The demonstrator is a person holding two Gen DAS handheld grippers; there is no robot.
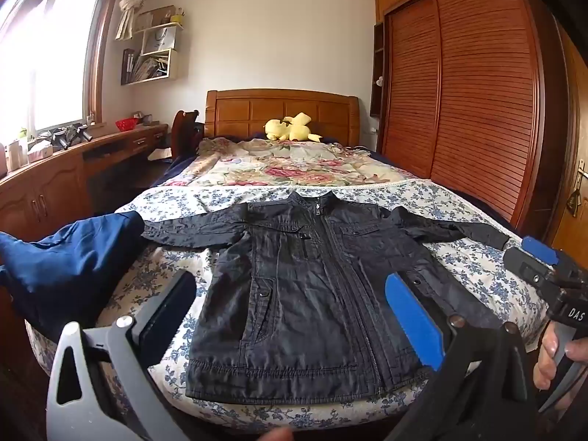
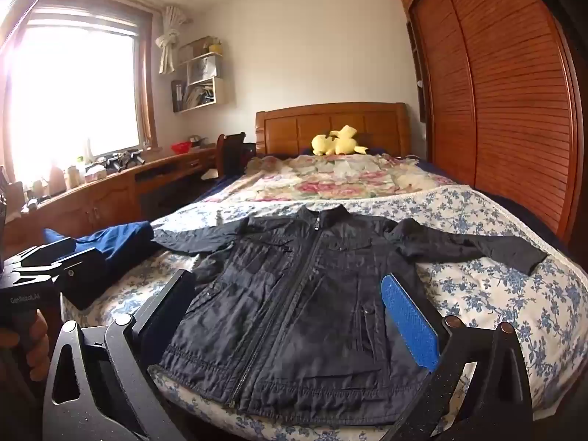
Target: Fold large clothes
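A black zip jacket (image 1: 305, 294) lies flat, front up, on the foot of the bed, sleeves spread out to both sides; it also shows in the right wrist view (image 2: 294, 316). My left gripper (image 1: 290, 305) is open and empty, held above the jacket's lower half. My right gripper (image 2: 290, 305) is open and empty, also above the lower half. The right gripper shows at the right edge of the left wrist view (image 1: 540, 261), near the jacket's right cuff. The left gripper shows at the left of the right wrist view (image 2: 66, 272).
A blue garment (image 1: 62, 257) lies bunched at the bed's left edge. The bed (image 1: 477, 275) has a blue floral sheet, a floral quilt (image 1: 286, 163) and a yellow plush toy (image 1: 290, 128) at the headboard. A wooden desk (image 1: 55, 180) runs left; a wardrobe (image 1: 477, 92) stands right.
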